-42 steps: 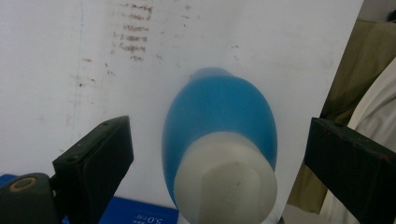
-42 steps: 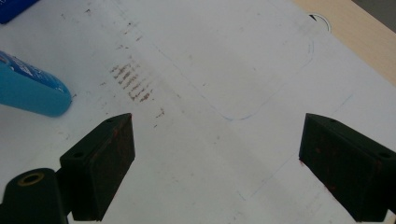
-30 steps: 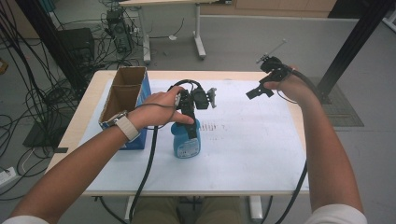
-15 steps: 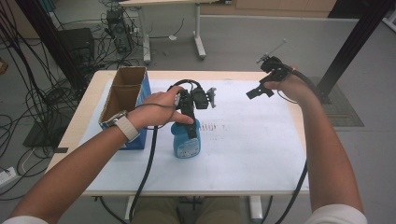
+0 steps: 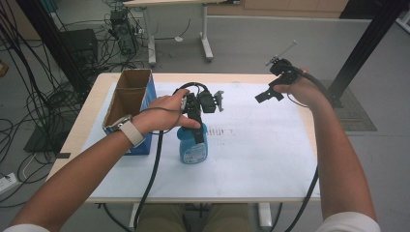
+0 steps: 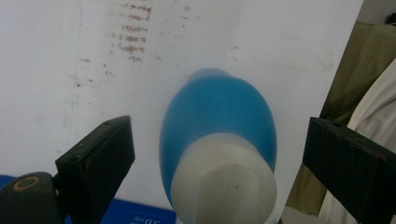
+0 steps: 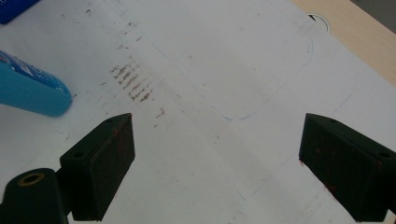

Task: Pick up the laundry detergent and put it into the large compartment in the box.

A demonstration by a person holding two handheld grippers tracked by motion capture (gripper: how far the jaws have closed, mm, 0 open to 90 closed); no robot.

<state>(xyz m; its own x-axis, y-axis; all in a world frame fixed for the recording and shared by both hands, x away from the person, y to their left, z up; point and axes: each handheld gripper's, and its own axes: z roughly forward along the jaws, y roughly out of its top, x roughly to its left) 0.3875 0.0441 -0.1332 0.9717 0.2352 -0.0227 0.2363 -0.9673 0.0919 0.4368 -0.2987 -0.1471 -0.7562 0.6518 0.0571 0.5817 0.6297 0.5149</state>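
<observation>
- Overhead, the left gripper (image 5: 196, 126) hangs above the blue bottle (image 5: 193, 145), pointing down at it, with the person's left hand (image 5: 164, 113) wrapped round its body.
- Its own camera shows the jaws spread wide, one on each side of the bottle's white cap (image 6: 223, 182), with clear gaps on both sides; the pads press on nothing.
- So the left gripper (image 6: 219, 154) straddles the bottle's top without holding it.
- The bottle stands upright on the white sheet (image 5: 261, 159) that covers the table, just beside the blue side of the cardboard box (image 5: 128, 104).
- A label sits on the bottle's lower front, but its print is too small to read.
- Faint brownish marks (image 5: 225, 131) lie on the sheet just beyond the bottle; they cannot be read as words.
- The right gripper (image 5: 270, 94) is held well apart from the bottle, toward the table's far right corner.
- Its jaws also stand wide, with bare sheet between them and nothing held (image 7: 215, 158).
</observation>
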